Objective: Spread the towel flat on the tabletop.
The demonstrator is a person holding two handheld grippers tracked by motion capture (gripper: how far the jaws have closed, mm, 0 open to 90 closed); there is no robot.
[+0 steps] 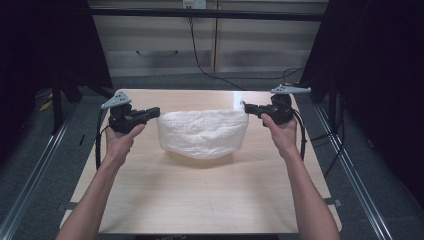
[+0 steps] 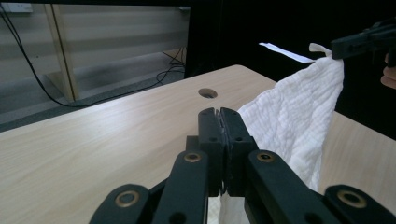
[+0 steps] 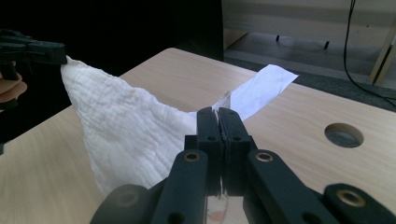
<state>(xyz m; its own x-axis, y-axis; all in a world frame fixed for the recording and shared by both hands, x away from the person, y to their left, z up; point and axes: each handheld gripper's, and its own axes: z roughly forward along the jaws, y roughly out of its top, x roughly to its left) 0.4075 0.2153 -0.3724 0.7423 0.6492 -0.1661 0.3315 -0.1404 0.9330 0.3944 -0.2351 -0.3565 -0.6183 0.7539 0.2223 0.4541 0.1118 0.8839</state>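
- Cloth (image 1: 202, 132): white, quilted-looking weave; held stretched between the two grippers above the table (image 1: 200, 200), middle sagging in a curve, lower edge close to the tabletop, contact not clear.
- Handling, judged: light and soft, no stiffness, so it droops wherever unsupported. Not fragile, not slippery; weave should give the pads good bite.
- Best taken at the top corners, as now; a grip further in would let the ends flop.
- L gripper (image 1: 156, 112): jaws fully closed, clamped on the cloth's left top corner; in the left gripper view, cloth (image 2: 289, 126) seen hanging from just beside the closed jaws.
- R gripper (image 1: 246, 107): jaws fully closed, pinching the right top corner; in the right gripper view, cloth (image 3: 126, 135) runs from its jaws to the far gripper.
- A white label or strip (image 3: 261, 88) sticks out past the R corner.
- Risk, judged: a thin pinch at the very corner could slip out if pulled taut too hard.
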